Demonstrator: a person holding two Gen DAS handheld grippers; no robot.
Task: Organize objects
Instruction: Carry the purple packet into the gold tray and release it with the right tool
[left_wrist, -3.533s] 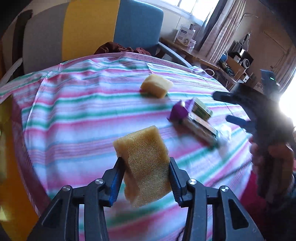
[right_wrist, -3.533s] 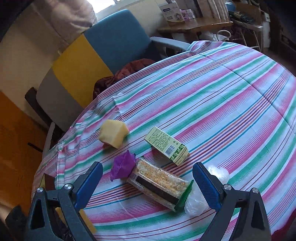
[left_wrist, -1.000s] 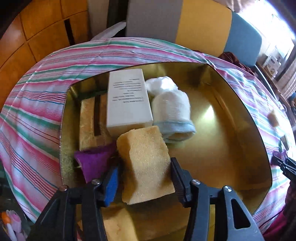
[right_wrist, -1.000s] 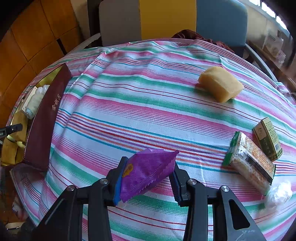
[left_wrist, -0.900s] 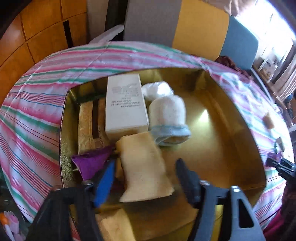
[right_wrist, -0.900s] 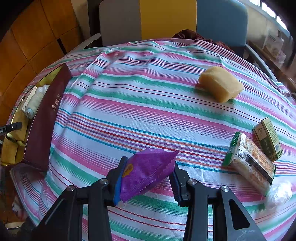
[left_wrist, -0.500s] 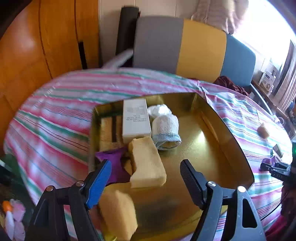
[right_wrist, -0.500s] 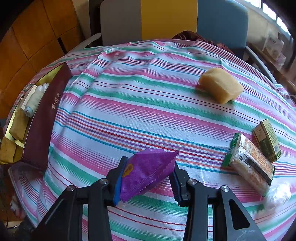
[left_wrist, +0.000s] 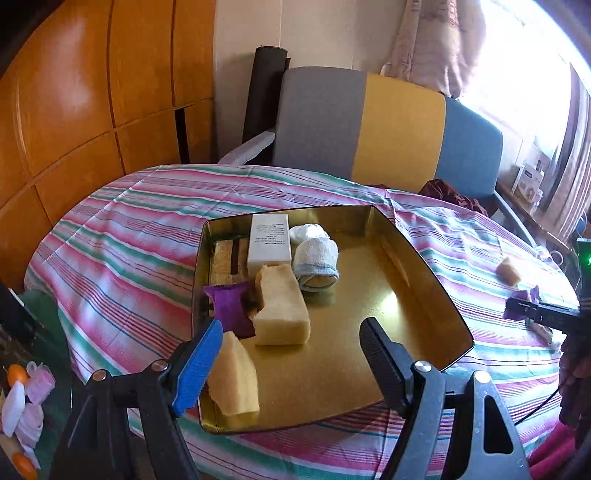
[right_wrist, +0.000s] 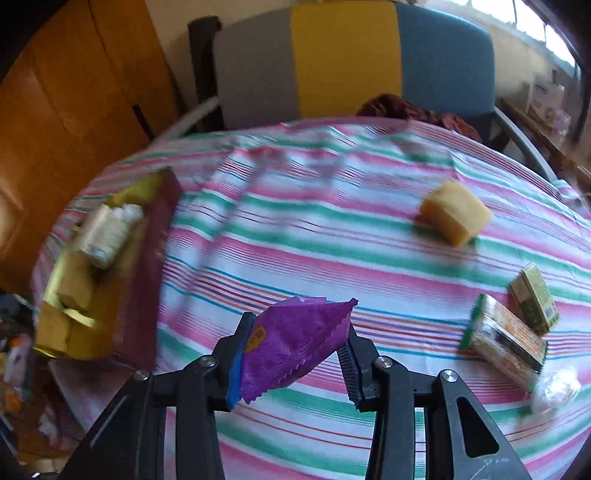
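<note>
A second ago the left gripper was pinching a tan rectangular sponge block; now its jaws stand spread with nothing between them, and the block lies flat in the gold square metal tin just ahead of the fingertips, touching a purple foil packet in the tin to its left. The gripper has also pulled back and up, so the whole tin shows. The right gripper remains pressed on a purple crinkled snack packet, now lifted clear of the striped pink, green and white tablecloth.

Ahead of the left gripper, the right half of the tin floor is bare up to its raised wall. A second tan sponge piece sits against the blue left finger pad. Farther in lie a white printed carton, a rolled white sock and a gold-brown flat box.

Ahead of the right gripper the cloth is open. To its left is the tin's maroon outer wall; far right lie a yellow sponge cube, a clear-wrapped cracker pack, a small green carton and a crumpled clear wrap.
</note>
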